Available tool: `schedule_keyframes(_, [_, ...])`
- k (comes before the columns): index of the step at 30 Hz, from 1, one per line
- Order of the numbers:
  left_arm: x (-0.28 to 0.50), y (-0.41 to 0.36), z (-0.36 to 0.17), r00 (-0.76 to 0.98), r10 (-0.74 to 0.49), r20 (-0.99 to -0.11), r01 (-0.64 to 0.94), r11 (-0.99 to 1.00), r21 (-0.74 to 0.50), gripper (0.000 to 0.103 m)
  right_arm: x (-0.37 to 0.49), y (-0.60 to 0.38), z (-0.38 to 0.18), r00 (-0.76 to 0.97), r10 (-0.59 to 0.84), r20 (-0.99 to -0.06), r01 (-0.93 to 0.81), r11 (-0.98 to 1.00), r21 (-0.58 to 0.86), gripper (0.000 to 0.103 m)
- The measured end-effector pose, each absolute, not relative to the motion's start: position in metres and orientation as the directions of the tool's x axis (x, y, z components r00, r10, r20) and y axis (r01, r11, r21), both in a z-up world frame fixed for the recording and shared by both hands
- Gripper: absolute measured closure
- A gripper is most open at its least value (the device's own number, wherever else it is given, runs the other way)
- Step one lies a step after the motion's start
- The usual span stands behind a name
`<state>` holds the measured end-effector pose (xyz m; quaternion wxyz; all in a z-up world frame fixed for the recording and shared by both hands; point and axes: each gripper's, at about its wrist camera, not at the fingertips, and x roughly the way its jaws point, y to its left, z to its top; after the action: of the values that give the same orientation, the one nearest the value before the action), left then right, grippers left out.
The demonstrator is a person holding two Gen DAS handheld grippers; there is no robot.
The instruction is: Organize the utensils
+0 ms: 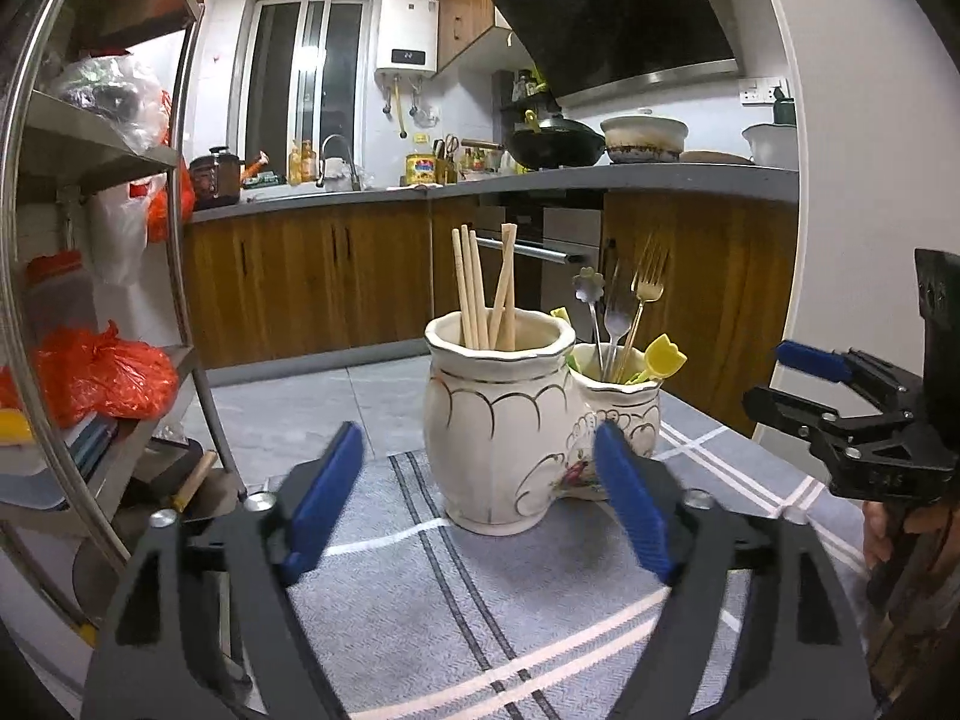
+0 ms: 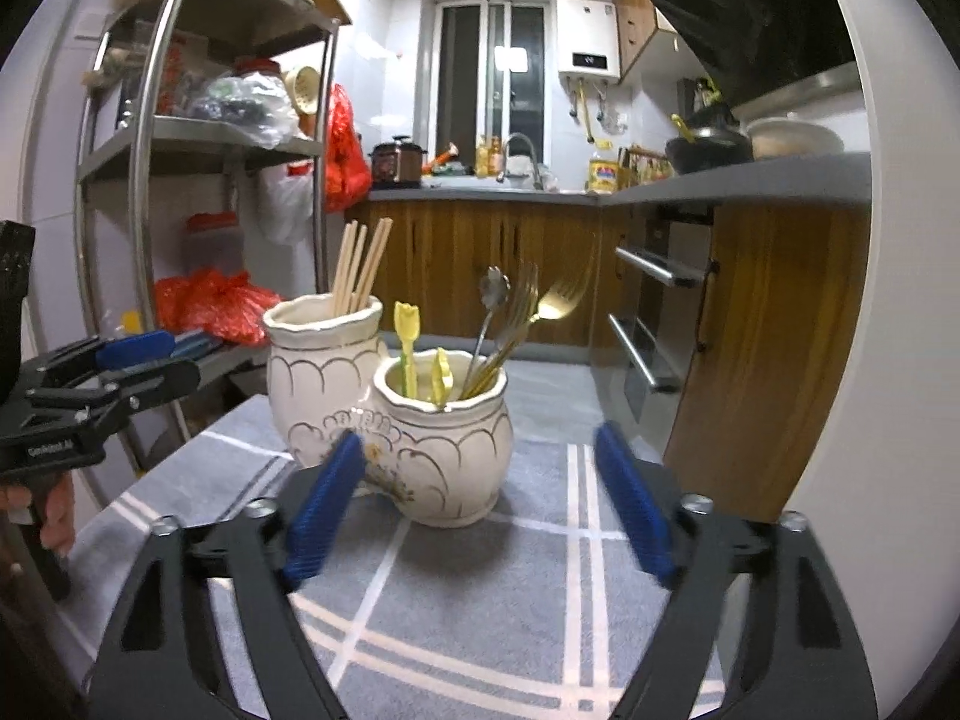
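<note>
A cream ceramic double-pot holder (image 1: 510, 420) stands on a grey striped cloth (image 1: 480, 600). Its taller pot holds several wooden chopsticks (image 1: 480, 288). Its shorter pot (image 2: 444, 438) holds metal forks (image 1: 642, 294), a flower-ended spoon (image 2: 492, 294) and yellow plastic picks (image 2: 408, 330). My left gripper (image 1: 480, 504) is open and empty, just in front of the taller pot. My right gripper (image 2: 480, 504) is open and empty, just in front of the shorter pot; it also shows in the left wrist view (image 1: 804, 384). The left gripper also shows in the right wrist view (image 2: 138, 360).
A steel shelf rack (image 2: 198, 138) with red bags (image 1: 102, 378) stands at the left. Wooden cabinets (image 1: 312, 282) and a counter with a sink, a wok (image 1: 552, 144) and pots lie behind. An oven front (image 2: 654, 324) is at the right.
</note>
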<state>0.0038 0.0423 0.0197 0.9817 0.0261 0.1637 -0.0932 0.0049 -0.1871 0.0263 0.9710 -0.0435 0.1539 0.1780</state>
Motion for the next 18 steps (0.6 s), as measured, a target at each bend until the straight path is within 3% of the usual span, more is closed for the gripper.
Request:
schedule_keyframes(1, [0.004, 0.042, 0.019, 0.928, -0.175, -0.328, 0.192, 0.981, 0.020, 0.016, 0.004, -0.187, 0.027, 0.897, 0.326, -0.298, -0.354, 0.934, -0.045, 0.006])
schedule_keyframes(5, [0.005, 0.043, 0.013, 0.924, -0.179, -0.337, 0.196, 0.981, 0.014, 0.006, 0.004, -0.189, 0.026, 0.915, 0.303, -0.265, -0.331, 0.941, -0.070, 0.005])
schedule_keyframes(18, [0.008, 0.046, 0.006, 0.919, -0.183, -0.350, 0.195, 0.981, 0.000, 0.006, 0.017, -0.193, 0.019, 0.886, 0.352, -0.303, -0.371, 0.929, -0.005, 0.005])
